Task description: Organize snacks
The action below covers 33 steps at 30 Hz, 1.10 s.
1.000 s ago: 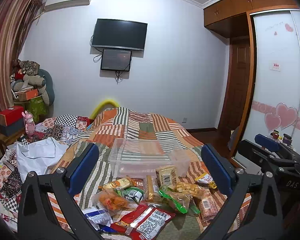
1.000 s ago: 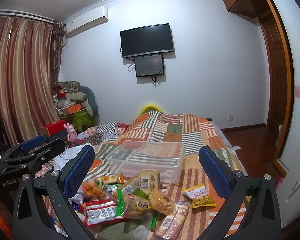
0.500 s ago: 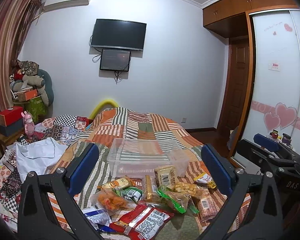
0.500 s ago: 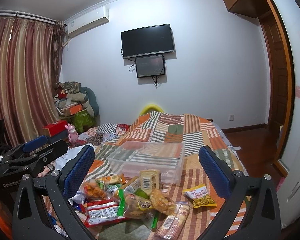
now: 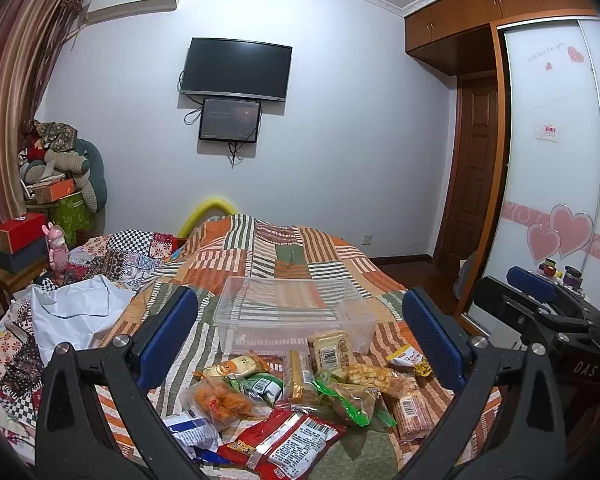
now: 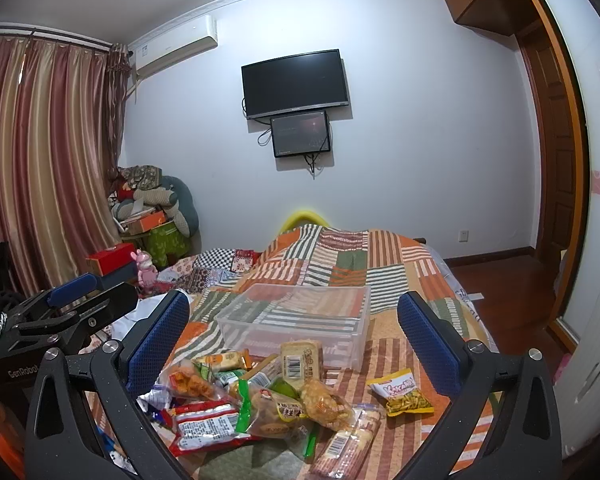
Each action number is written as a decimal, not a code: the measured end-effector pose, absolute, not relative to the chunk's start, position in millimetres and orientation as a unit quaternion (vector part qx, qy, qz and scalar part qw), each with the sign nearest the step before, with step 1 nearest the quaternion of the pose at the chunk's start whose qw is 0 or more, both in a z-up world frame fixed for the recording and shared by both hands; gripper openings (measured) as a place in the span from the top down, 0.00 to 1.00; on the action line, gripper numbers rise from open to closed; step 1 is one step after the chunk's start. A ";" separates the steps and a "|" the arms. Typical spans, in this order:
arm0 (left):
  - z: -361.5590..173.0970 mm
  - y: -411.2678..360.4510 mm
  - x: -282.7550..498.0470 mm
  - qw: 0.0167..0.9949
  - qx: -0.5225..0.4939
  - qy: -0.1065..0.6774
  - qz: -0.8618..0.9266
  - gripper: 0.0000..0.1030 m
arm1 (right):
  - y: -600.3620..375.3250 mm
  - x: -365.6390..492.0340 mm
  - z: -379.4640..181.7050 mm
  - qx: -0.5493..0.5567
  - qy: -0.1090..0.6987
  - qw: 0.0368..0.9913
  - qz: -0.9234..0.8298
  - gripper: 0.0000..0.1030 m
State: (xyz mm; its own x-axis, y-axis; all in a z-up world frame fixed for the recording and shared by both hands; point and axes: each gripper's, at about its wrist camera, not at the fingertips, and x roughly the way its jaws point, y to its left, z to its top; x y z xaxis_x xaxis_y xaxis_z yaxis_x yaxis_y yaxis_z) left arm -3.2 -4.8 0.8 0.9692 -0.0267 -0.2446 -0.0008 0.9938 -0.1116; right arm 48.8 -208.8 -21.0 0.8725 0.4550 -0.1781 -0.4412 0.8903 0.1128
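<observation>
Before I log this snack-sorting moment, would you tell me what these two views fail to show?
- Blue-and-white packet: left wrist view, half hidden behind the left gripper finger.
- Striped packet: right wrist view, cut off by the bottom edge.
- Packet labels: print too small to read.
- Clear bin: seems empty; its near wall is partly covered by snacks.

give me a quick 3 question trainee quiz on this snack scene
1. True or false: the clear plastic rectangular bin already holds snacks.
2. Which packet lies apart from the heap, toward the right gripper's right finger? A) small yellow crinkly packet B) red foil packet with white label C) clear bag of orange pieces
3. Fill in: the left gripper and the right one are both ____.

Key: 1 false; 2 A; 3 open
</observation>
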 end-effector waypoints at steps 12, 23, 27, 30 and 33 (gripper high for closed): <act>4.7 -5.1 -6.2 0.991 -0.057 0.122 -0.009 0.00 | -208.9 49.6 -20.6 0.037 0.102 0.966 0.235 0.00; 5.2 -5.7 -6.5 0.991 -0.057 0.124 -0.013 0.00 | -208.2 50.7 -22.5 0.038 0.103 0.966 0.236 0.00; 4.8 -5.8 -6.4 0.991 -0.057 0.124 -0.013 0.00 | -208.8 50.9 -22.8 0.038 0.103 0.966 0.236 0.00; 3.9 -5.6 -5.7 0.990 -0.057 0.126 -0.012 0.00 | -208.2 51.3 -23.0 0.037 0.104 0.966 0.235 0.00; 2.7 -3.8 -4.8 0.990 -0.059 0.128 -0.014 0.00 | -207.7 53.0 -24.8 0.037 0.107 0.966 0.232 0.00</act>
